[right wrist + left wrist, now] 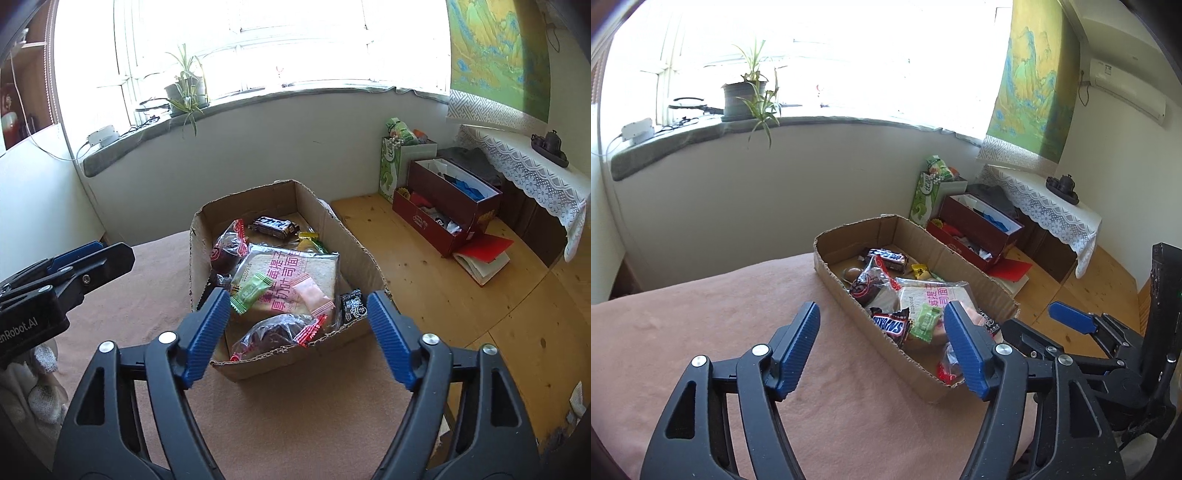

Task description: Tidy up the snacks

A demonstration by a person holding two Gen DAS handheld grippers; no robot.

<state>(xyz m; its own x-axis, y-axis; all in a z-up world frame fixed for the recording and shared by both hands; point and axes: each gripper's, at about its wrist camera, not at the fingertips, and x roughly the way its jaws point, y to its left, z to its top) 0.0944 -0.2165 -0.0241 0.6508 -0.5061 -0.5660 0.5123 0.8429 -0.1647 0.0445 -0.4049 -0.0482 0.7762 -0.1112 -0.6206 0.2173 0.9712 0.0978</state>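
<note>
Snacks are gathered in an open cardboard box on a pink-covered table, with both hand-held grippers held empty in front of it.

At the left, the left hand-held gripper (881, 347) is seen with its blue pads spread well apart and nothing gripped between them, above the pink cloth (701, 314) just before the cardboard box (849, 306). In the box, a dark chocolate bar (274, 226) lies at the far end, a wrapped bread slice (288, 280) in the middle with a green candy (251, 291) and a pink candy (312, 297) resting on it, and a clear packet of dark food (277, 332) against the near wall. To the right, the right hand-held gripper (295, 332) is held wide open and empty, before the box's near wall. A red box (443, 210) stands on the wooden floor beyond.
</note>
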